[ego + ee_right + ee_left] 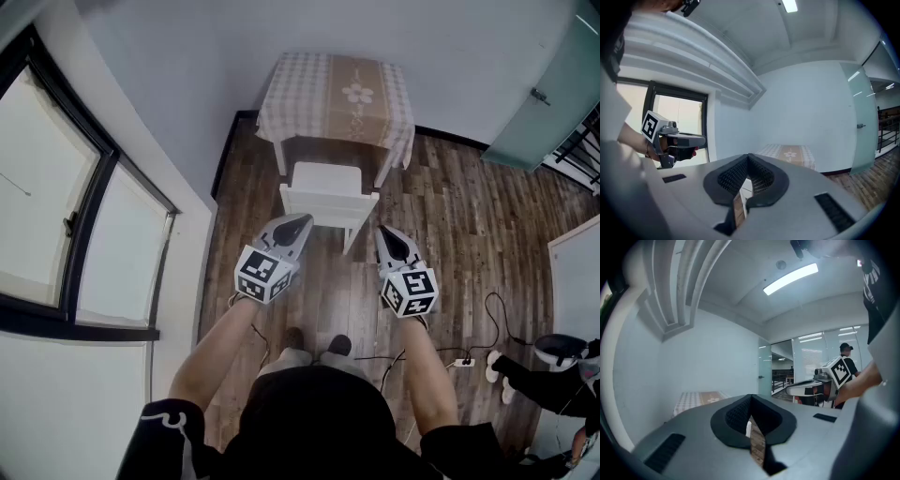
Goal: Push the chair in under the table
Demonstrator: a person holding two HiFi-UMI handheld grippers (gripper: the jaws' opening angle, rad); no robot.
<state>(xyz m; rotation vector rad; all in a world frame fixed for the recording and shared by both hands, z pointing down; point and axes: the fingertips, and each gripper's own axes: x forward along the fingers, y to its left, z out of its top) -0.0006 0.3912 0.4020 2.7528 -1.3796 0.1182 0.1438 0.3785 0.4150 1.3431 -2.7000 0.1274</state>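
Observation:
A white chair (324, 192) stands on the wood floor, its seat partly under a small table (337, 94) with a checked cloth. The table stands against the far wall. My left gripper (301, 223) hovers just at the chair's near left corner, jaws shut and empty. My right gripper (382, 234) hangs a little off the chair's near right corner, also shut and empty. In the left gripper view the left gripper (751, 400) shows closed tips, with a sliver of white chair (748, 428) behind them and the table (701, 399) beyond. In the right gripper view the right gripper (749, 160) is closed, facing the table (787, 154).
A large window (66, 225) runs along the left wall. A glass door (548, 103) is at the far right. Cables and a power strip (459, 361) lie on the floor at the right, near another person's feet (497, 370). A person in a cap (846, 362) stands at the back.

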